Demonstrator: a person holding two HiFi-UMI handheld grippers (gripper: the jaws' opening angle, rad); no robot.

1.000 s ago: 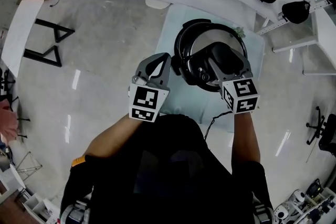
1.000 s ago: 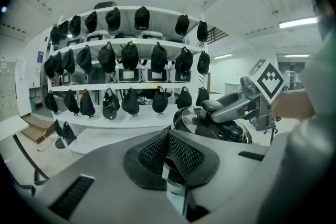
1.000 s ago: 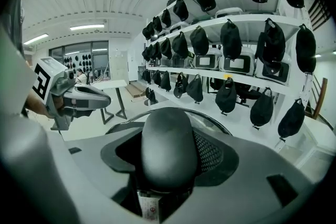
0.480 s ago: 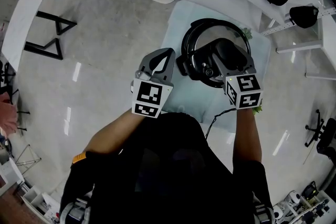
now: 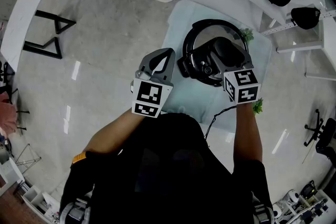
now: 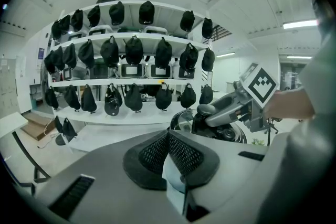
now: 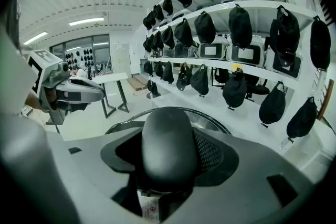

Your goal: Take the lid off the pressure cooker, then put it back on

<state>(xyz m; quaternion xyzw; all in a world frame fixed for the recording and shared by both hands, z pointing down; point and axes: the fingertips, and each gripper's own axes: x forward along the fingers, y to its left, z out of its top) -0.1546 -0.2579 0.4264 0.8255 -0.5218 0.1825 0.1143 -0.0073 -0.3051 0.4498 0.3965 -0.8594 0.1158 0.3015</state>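
Pressure cooker point(image 5: 211, 24) sits directly under the right gripper point(image 5: 215, 57), on a pale table point(image 5: 176, 29). That gripper's jaws are clamped on the rounded black handle point(image 7: 169, 149) of the lid point(image 5: 195, 68), whose rim curves just beyond the jaw tips. Whether the lid rests on the pot or hangs clear of it, I cannot tell. The left gripper point(image 5: 165, 57) hovers just to the right gripper's left, beside the cooker but apart from it, jaws pressed together on nothing.
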